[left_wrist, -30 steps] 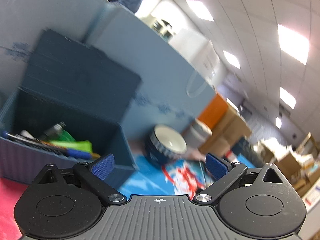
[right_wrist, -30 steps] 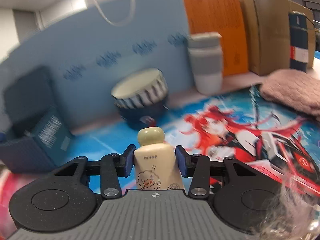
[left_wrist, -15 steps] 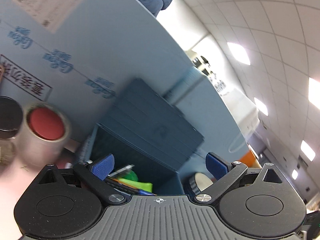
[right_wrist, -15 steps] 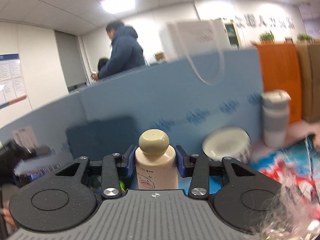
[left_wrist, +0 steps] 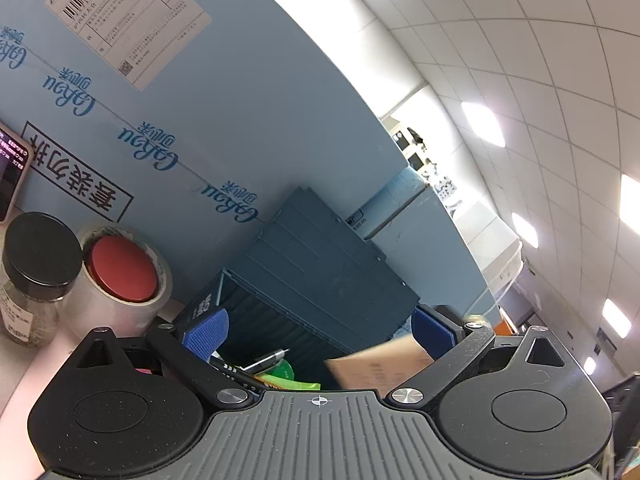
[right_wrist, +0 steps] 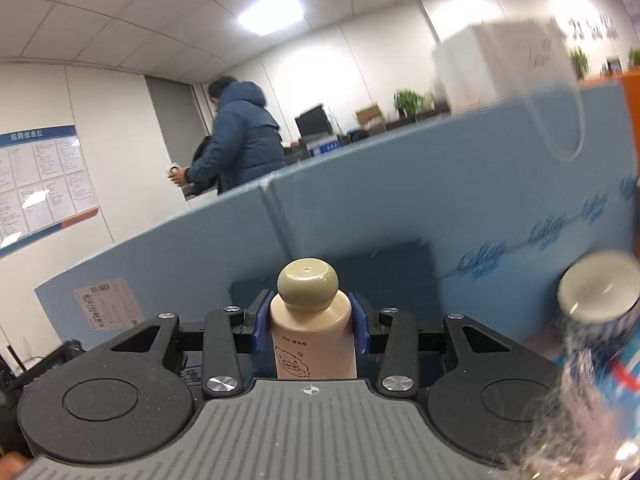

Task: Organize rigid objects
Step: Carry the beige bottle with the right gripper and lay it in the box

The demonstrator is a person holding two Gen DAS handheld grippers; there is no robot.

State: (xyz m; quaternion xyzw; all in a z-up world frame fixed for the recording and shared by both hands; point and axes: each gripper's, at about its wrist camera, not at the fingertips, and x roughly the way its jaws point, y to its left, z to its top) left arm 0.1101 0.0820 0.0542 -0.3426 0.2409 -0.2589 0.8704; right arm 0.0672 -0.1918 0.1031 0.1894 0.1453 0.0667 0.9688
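Carrying the small cream bottle [right_wrist: 313, 336] upright, the right gripper [right_wrist: 311, 326] has both blue pads pressed on its sides just below the rounded cap. A second ago this camera looked down on the printed mat, the striped bowl and a grey cup; now it faces the blue cardboard wall, with the bowl [right_wrist: 600, 292] pushed to the right edge, so the bottle has been lifted and swung left toward the dark blue storage box [left_wrist: 320, 280]. In the left wrist view, the left gripper [left_wrist: 320, 330] stands wide open and empty in front of that box, where pens [left_wrist: 256, 362] and a green item already lie. A blurred tan shape entering low at the right there is probably the bottle arriving. Judging by this, release into the box comes next.
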